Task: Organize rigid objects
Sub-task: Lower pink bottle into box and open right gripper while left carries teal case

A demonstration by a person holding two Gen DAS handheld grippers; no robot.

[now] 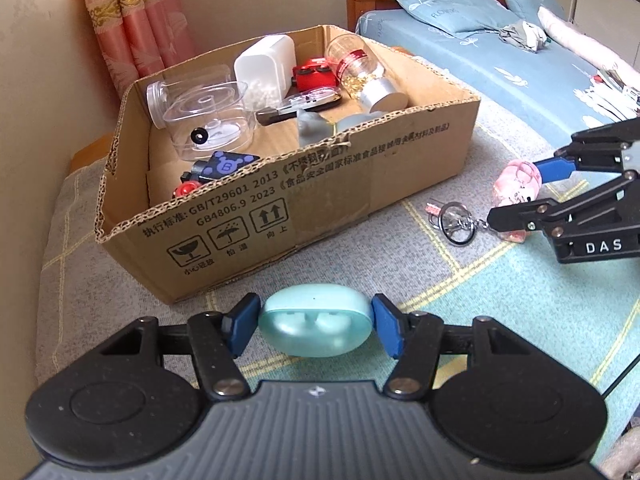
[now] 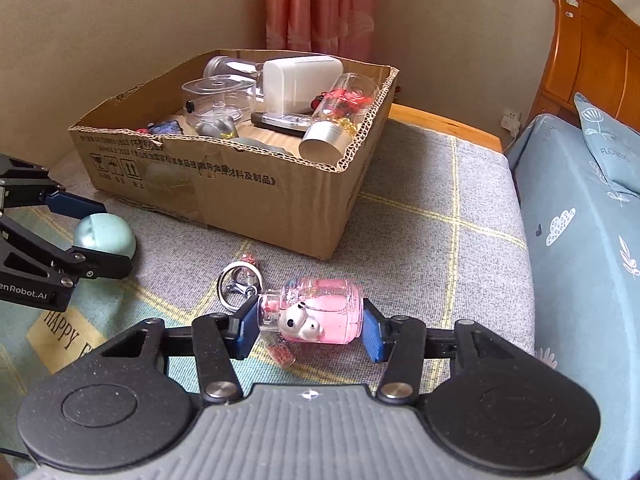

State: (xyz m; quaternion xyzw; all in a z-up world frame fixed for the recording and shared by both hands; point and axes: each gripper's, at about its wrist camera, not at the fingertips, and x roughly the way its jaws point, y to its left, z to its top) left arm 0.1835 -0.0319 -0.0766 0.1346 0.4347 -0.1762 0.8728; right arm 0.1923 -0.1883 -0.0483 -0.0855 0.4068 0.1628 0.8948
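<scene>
Broadly, a bed (image 1: pixel 500 64) with a blue sheet filled the upper right of the left wrist view, and beside it lay a grey checked blanket (image 2: pixel 440 216) that carried everything else. On that blanket, at upper centre in both views, sat an open cardboard box (image 1: pixel 280 216) already holding clear plastic containers, a white case, red toy cars and a bottle with a red ribbon.

At lower centre of the left wrist view, the left tongs (image 1: pixel 316 324) were clamped on a pale teal earbud case (image 1: pixel 316 320), their blue pads pressing its two ends. Its long axis ran left to right across the frame, level with the pads, and its lid seam faced the camera. It sat just in front of the box's near wall.

At lower centre of the right wrist view, the right tongs (image 2: pixel 310 326) were clamped on a pink bottle keychain (image 2: pixel 316 312). The bottle lay on its side, long axis left to right, its neck toward the left pad and its base against the right. A metal key ring (image 2: pixel 239 286) trailed from the neck toward the upper left, resting on the blanket.
</scene>
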